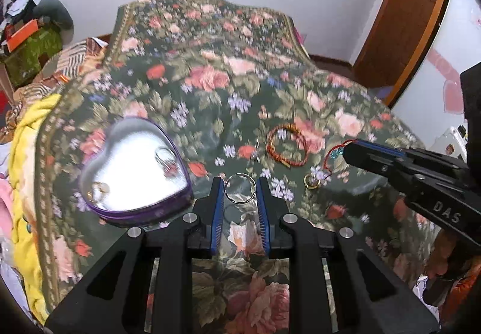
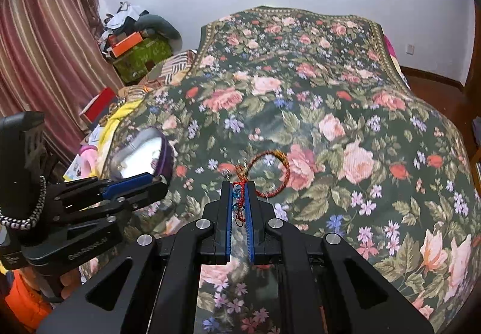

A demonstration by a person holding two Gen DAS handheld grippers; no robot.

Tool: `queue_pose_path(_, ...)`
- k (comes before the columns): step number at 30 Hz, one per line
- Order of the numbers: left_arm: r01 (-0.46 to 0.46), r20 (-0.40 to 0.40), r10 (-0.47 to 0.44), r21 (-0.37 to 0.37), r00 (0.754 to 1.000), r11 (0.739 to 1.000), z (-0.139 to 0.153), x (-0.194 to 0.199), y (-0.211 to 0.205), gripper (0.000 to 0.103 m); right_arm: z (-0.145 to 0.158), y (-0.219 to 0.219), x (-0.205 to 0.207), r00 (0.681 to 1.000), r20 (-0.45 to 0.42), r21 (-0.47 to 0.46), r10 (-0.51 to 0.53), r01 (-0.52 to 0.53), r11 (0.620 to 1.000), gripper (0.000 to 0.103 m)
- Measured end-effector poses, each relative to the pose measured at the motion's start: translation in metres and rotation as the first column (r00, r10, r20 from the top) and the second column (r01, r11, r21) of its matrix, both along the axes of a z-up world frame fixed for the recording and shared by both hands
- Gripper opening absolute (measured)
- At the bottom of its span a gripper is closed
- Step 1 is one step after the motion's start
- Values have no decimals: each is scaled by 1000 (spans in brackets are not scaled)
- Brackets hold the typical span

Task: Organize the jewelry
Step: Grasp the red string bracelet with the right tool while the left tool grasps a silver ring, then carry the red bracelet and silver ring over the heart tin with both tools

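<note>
- Left wrist view: the left gripper (image 1: 239,192) is clenching a clear ring (image 1: 239,192) between its blue pads. The heart-shaped tin (image 1: 132,167), its lid off, is lying at about ten o'clock from the ring, near, its point aiming toward eight o'clock; this hand is the nearer one. A red-and-gold bracelet (image 1: 287,146) is resting at one o'clock and a gold ring (image 1: 312,182) at three o'clock on the flowered bedspread (image 1: 210,69).
- Right wrist view: the right gripper (image 2: 239,198) is pinching a red cord with blue beads (image 2: 238,197). The tin (image 2: 141,156) is sitting at ten o'clock, well apart, past the left gripper (image 2: 150,180). A striped curtain (image 2: 45,33) is hanging at left.
</note>
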State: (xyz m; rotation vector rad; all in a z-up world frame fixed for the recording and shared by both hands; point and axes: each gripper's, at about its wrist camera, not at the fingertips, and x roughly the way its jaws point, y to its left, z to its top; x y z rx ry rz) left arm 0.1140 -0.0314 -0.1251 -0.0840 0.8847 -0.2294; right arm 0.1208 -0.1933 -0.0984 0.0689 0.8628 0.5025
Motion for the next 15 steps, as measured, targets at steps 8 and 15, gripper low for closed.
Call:
queue_pose_path(8,-40,83,40,-1,996,999,30,-14,16,20,23,13,-1,998,59,18,21,-22,1000,7)
queue_pose_path(15,-88,134,89,-11,987,996,48,-23,36,20,41,31,-1,993,106,32,51,-54,998,7)
